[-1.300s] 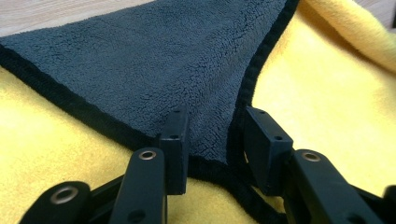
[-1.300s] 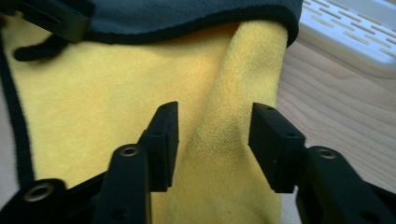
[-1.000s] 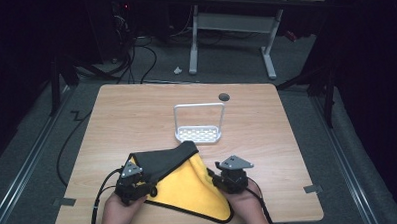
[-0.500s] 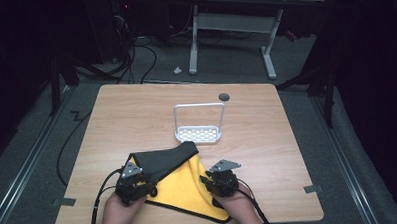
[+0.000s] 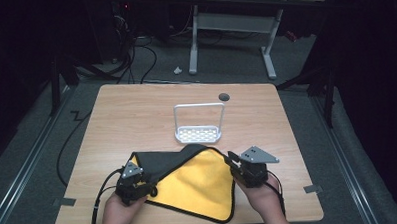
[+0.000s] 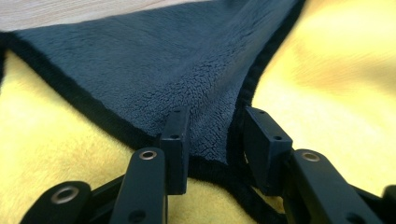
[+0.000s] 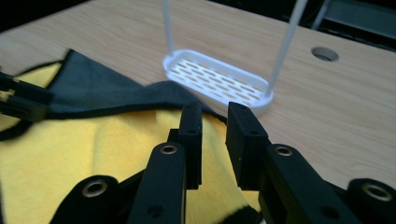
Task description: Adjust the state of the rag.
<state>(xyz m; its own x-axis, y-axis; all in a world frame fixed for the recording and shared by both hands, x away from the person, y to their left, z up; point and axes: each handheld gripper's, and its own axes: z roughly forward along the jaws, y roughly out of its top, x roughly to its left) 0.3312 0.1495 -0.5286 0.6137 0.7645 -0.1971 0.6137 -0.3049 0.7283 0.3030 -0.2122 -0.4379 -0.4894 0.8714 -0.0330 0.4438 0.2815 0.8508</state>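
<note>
A yellow cloth (image 5: 199,187) with a dark grey underside lies at the table's front, its grey flap (image 6: 177,60) folded over the left part. My left gripper (image 5: 147,186) rests at the cloth's left corner. In the left gripper view (image 6: 215,126) the flap's hemmed corner lies between the parted jaws, and the pads do not visibly press it. My right gripper (image 5: 234,163) hovers at the cloth's right edge. Its jaws (image 7: 215,109) have just been opening and stand a narrow gap apart with nothing between them, above the yellow cloth (image 7: 116,154).
A white slotted rack (image 5: 198,134) with a tall wire handle stands mid-table just beyond the cloth, close ahead of the right jaws (image 7: 217,81). A round cable hole (image 5: 224,97) lies behind it. The wooden table (image 5: 136,114) has bare room at the back and on both sides.
The right gripper went in over the cloth, then came back out to the right and rose. The yellow side now spreads wider to the right. The left gripper stayed put.
</note>
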